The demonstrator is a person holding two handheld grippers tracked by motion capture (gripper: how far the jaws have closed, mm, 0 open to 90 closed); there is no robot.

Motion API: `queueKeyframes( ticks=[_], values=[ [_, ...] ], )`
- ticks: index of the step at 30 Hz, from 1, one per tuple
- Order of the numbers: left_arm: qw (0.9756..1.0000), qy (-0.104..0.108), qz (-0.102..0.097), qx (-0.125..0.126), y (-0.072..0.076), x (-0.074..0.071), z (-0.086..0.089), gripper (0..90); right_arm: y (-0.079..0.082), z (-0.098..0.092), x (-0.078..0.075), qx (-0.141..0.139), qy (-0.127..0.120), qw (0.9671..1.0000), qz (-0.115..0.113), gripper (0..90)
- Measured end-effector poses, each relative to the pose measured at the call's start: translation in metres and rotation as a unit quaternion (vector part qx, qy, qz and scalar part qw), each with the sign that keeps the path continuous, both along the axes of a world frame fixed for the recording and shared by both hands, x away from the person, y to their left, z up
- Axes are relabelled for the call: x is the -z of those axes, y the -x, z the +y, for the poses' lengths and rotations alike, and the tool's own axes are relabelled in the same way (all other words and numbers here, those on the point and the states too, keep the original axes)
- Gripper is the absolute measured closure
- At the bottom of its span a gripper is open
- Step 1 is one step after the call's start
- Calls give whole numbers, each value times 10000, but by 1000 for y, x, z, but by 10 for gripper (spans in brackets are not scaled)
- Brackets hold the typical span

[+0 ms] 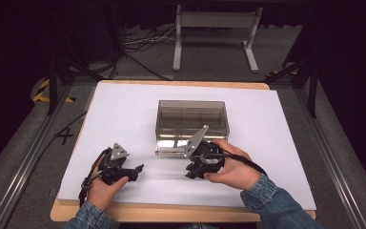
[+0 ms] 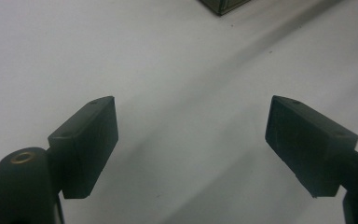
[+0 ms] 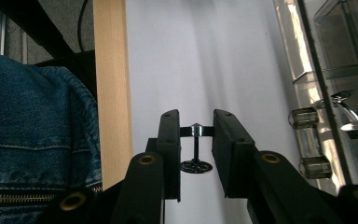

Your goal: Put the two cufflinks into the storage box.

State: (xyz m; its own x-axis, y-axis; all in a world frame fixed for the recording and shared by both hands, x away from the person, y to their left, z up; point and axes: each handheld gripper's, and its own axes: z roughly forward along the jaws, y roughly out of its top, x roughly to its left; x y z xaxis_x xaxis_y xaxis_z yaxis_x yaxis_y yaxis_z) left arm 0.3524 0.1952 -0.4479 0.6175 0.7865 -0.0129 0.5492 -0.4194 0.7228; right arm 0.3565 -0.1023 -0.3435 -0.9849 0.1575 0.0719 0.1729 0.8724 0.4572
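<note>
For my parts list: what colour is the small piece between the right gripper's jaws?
Black; the small piece shows best in the right gripper view.

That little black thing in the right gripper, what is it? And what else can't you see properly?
- Small black part clamped in the right gripper: right gripper view shows a thin stem with a round slotted disc; too small to name. In the high view, the hand and gripper hide it.
- Clear plastic box: the contents blur behind reflections in the high view; the right gripper view cuts it off at the edge.
- Left gripper: open and empty over the white sheet.
</note>
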Motion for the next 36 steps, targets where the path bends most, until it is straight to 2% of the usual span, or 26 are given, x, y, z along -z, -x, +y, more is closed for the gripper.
queueKeyframes(
  ticks=[17,36],
  values=[
    [10000,-8,-8,-10,0,0,0,180,-4,-4,-17,139,-103,9998,37,733],
    [10000,-13,-12,-2,0,0,1,180,-11,-7,-38,230,-237,9994,-72,733]
  ],
)
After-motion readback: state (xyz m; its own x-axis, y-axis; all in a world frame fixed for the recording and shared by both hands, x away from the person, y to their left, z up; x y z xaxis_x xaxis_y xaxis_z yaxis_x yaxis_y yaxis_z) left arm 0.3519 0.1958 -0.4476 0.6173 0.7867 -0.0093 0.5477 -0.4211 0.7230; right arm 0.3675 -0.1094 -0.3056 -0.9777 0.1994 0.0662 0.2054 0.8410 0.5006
